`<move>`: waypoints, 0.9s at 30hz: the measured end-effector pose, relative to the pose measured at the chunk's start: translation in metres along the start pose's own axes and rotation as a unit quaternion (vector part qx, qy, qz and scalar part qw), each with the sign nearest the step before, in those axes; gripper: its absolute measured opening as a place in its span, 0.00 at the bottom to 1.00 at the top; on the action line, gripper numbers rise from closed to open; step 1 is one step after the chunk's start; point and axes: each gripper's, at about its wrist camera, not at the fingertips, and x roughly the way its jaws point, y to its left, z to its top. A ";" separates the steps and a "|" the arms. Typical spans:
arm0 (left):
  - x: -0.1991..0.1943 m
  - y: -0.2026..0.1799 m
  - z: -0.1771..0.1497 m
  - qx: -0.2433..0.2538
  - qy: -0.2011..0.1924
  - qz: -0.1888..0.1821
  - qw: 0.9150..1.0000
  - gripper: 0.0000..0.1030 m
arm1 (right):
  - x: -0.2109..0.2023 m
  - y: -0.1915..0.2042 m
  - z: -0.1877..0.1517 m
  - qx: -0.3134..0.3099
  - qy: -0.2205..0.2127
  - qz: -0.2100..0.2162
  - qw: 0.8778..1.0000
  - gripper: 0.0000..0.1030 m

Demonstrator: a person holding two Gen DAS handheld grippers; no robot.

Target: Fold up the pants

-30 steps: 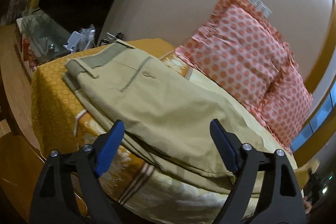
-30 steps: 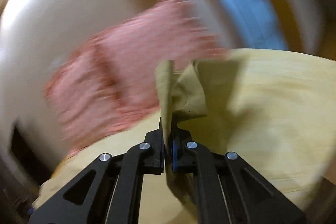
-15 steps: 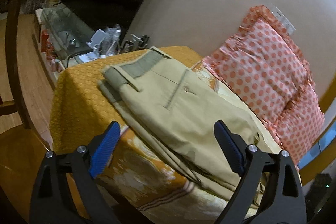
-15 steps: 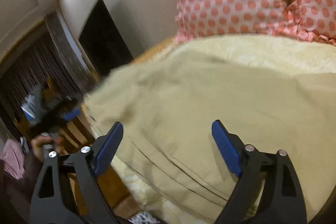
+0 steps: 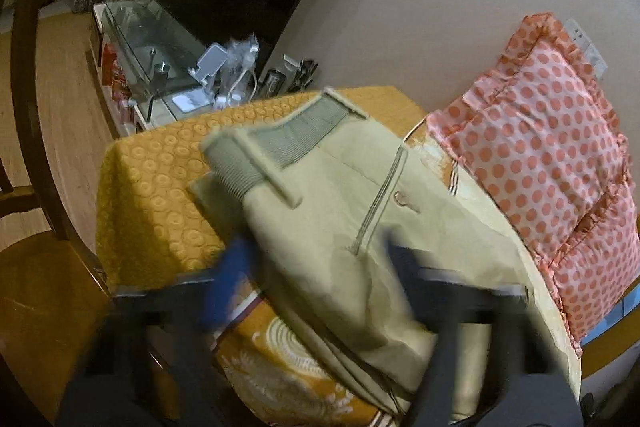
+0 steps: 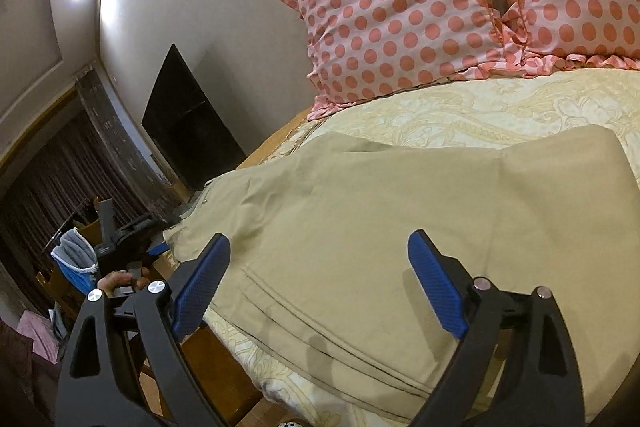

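Released since the earlier frame, the khaki pants (image 6: pixel 400 227) are shown lying doubled over along the bed's (image 6: pixel 500 107) near edge, both the right gripper (image 6: pixel 320 279) and blurred left gripper (image 5: pixel 320 267) spread open above them; soft, light cloth, best pinched at the waistband (image 5: pixel 288 139).

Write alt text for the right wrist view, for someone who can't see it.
Folded khaki pants lie on a cream bedspread, with the right gripper open just above their near edge, holding nothing. Two pink polka-dot pillows lean against the wall behind.
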 end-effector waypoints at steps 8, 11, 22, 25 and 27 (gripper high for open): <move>-0.047 -0.119 0.008 0.174 -0.056 -0.072 0.980 0.07 | -0.046 -0.028 0.010 0.024 -0.063 -0.032 0.997 0.90; -0.069 -0.205 -0.024 0.277 -0.055 -0.161 0.946 0.07 | -0.075 -0.042 0.014 0.043 -0.100 -0.061 0.992 0.90; -0.052 -0.346 -0.247 0.502 0.185 -0.352 0.768 0.14 | -0.161 -0.122 0.006 0.206 -0.178 -0.125 0.954 0.91; -0.064 -0.324 -0.226 0.476 0.176 -0.366 0.780 0.21 | -0.146 -0.135 0.009 0.221 -0.135 -0.101 0.961 0.91; -0.073 -0.294 -0.179 0.422 0.143 -0.375 0.813 0.46 | -0.133 -0.141 0.010 0.222 -0.100 -0.101 0.965 0.89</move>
